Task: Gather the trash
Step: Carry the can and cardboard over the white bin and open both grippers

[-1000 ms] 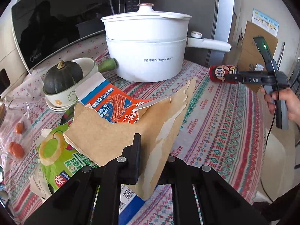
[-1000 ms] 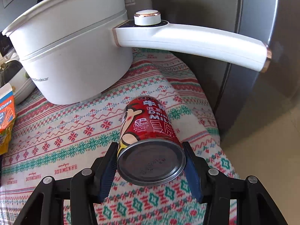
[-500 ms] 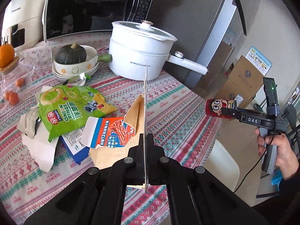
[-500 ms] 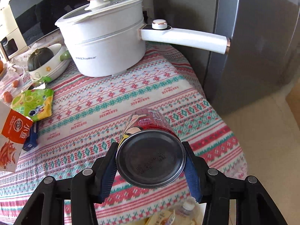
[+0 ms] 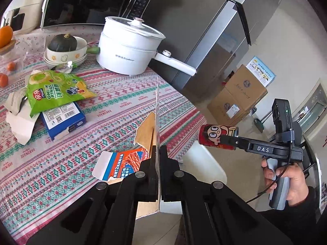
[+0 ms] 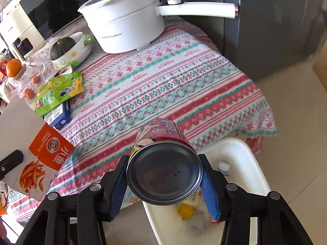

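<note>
— Covering the bench (image 6: 184, 77) is a patterned cloth; what's near its edge?
— A white bin (image 6: 241, 163) on the floor, just beside it.
— And the jaws?
— The left gripper (image 5: 158, 161) is clamped tight on a flattened snack carton (image 5: 122, 165); the right gripper (image 6: 165, 175) grips a red can (image 6: 163, 173) above the bin.

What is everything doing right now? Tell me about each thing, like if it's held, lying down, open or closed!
Left claw: shut on the flattened orange snack carton.
Right claw: shut on the red drink can, held sideways.
White trash bin: open, trash inside.
White electric pot: lid on.
Green onion-rings bag: lying on the table.
Blue box: lying under the bag.
Dark green squash: sitting in a bowl.
</note>
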A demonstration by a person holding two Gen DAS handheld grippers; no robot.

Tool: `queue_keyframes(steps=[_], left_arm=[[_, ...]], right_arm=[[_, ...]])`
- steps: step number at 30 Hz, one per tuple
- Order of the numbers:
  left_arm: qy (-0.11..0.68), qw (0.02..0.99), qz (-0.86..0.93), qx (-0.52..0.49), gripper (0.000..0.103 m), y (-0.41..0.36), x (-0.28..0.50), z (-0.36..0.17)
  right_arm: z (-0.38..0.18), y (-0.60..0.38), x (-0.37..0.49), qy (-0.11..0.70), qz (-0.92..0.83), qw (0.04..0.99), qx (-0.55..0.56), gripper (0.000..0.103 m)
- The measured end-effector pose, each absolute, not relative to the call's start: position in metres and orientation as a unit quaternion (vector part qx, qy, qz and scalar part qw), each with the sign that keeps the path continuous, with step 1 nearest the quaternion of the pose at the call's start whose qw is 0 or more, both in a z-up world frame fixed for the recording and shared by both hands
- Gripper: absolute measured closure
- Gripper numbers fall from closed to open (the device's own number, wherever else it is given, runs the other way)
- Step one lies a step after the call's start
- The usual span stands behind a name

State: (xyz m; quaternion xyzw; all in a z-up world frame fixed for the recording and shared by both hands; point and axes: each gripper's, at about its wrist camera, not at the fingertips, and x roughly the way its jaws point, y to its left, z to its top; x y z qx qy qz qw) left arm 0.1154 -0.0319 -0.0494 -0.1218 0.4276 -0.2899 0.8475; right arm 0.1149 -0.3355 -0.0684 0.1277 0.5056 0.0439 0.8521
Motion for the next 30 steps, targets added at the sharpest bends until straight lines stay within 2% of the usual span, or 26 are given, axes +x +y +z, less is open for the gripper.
queue_keyframes(steps=[9,16,24,30], left_arm=[[0.417,0.816,-0.371,-0.153,0.103,-0.076,0.097,-0.038],[0.436,0.785,-0.412,-0.157,0.103,-0.120,0.093,-0.046],[0.462,0.758,-0.448,-0.111,0.103,-0.188,0.087,-0.065],[0.481,0.758,-0.432,-0.090,0.103,-0.210,0.098,-0.090]], right_arm=[[-0.062,-0.368,0.083,0.486,0.026,0.855,0.178,0.046],[-0.082,-0.403,0.069,0.505,-0.007,0.843,0.185,0.046],[-0.090,-0.436,0.049,0.509,-0.030,0.840,0.186,0.046],[-0.096,-0.453,0.041,0.515,-0.041,0.834,0.194,0.046]])
